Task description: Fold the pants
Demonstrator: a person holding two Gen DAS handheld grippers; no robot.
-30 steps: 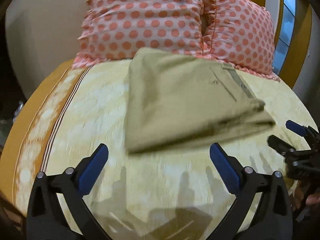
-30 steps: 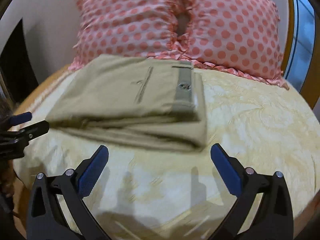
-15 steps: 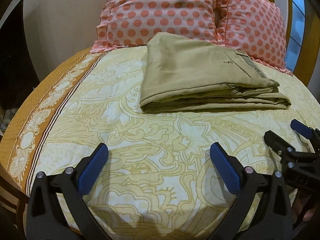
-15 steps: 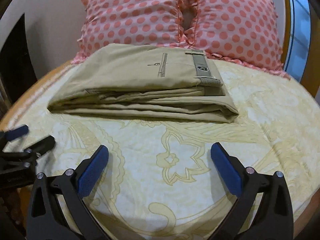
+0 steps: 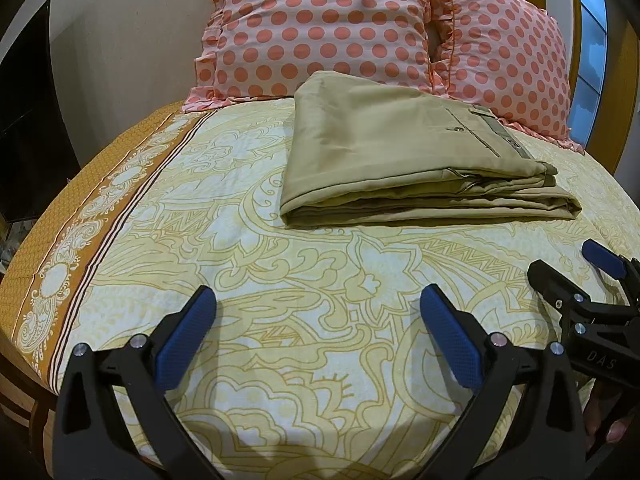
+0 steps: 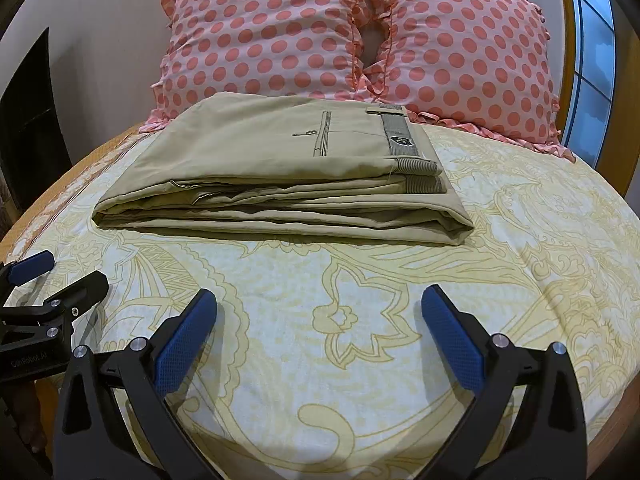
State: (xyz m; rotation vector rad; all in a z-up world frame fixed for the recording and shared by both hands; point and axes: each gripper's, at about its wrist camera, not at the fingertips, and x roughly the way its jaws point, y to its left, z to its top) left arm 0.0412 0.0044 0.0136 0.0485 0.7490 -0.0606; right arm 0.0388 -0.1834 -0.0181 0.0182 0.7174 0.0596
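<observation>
- Already folded, by the look of it: khaki pants (image 6: 280, 172) lie in a flat stacked rectangle on the bed, far end just in front of two pink polka-dot pillows (image 6: 352, 28).
- Waistband (image 6: 400, 138) and back pocket (image 6: 322, 134) face up, on the right side of the stack in the right wrist view; folded layers show along the near edge.
- Your left gripper (image 5: 318, 316) hovers over the yellow patterned bedsheet (image 5: 248, 264), jaws spread wide, holding nothing, well short of the pants.
- Your right gripper (image 6: 319, 316) is likewise spread and empty, near the pants' front edge but apart from it.
- Judgement: the fold looks essentially finished; what remains is withdrawal or a last tidy.
- If you tidy, press flat from above with both grippers rather than pinching; a pinch on the top layer would likely drag it off the stack.
- Bottom layer sticks out slightly past the upper layers at the right corner (image 6: 460, 228). Nudge it inward only if you want square edges.
- Keep both grippers level with each other and pull straight back, so neither finger snags the near fold.
</observation>
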